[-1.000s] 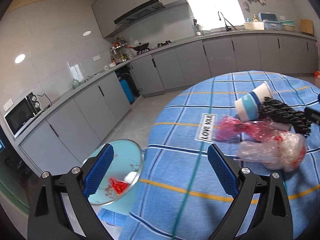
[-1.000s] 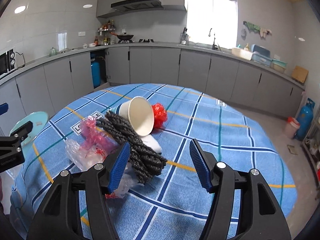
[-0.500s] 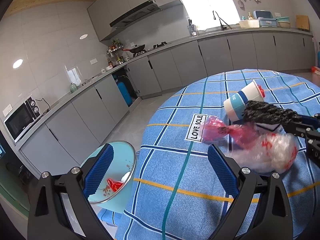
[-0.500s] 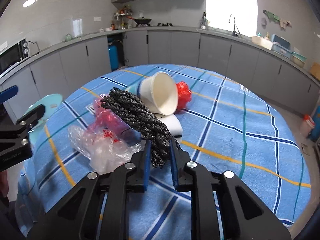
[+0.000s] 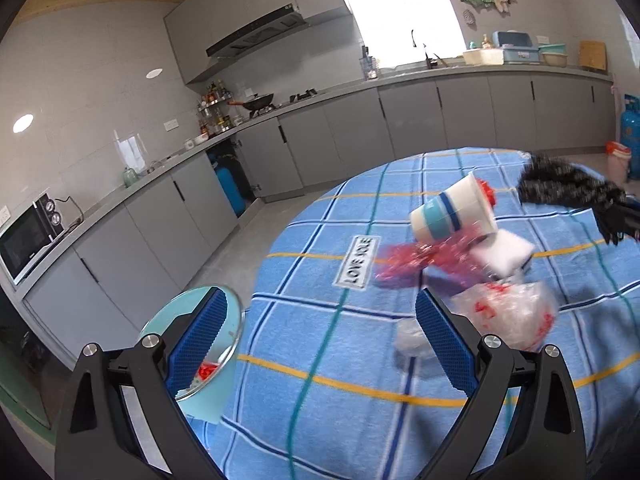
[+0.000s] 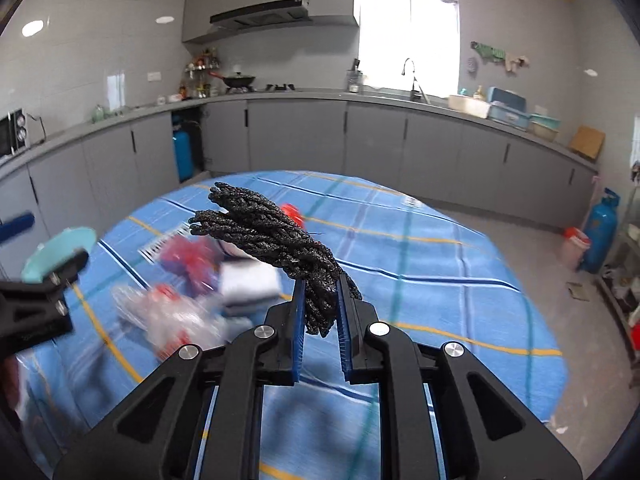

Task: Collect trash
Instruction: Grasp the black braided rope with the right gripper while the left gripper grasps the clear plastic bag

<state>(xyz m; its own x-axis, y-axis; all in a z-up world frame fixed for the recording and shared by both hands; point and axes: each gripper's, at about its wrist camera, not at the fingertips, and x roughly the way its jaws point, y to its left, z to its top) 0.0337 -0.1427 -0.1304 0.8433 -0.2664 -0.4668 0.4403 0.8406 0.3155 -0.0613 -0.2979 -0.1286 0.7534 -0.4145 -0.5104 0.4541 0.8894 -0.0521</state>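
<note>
Red scraps in teal bin (image 5: 208,396); left gripper (image 5: 320,340) jaws spread, right gripper (image 6: 320,308) jaws pinching black rope (image 6: 272,236).

microwave (image 5: 28,236) on counter (far left); wok (image 6: 239,79) on stove; gas cylinder (image 6: 600,232) on floor

trash pile (image 6: 188,300) blurred – bin (image 5: 208,360) part-hidden

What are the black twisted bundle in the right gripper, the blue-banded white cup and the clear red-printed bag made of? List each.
Black twisted bundle: looks like coarse braided rope or fibre, matte and speckled; exact fibre unclear.
Blue-banded white cup: probably paper, smooth matte wall with printed bands.
Clear red-printed bag: thin plastic film, see-through, crinkled, glossy.
</note>
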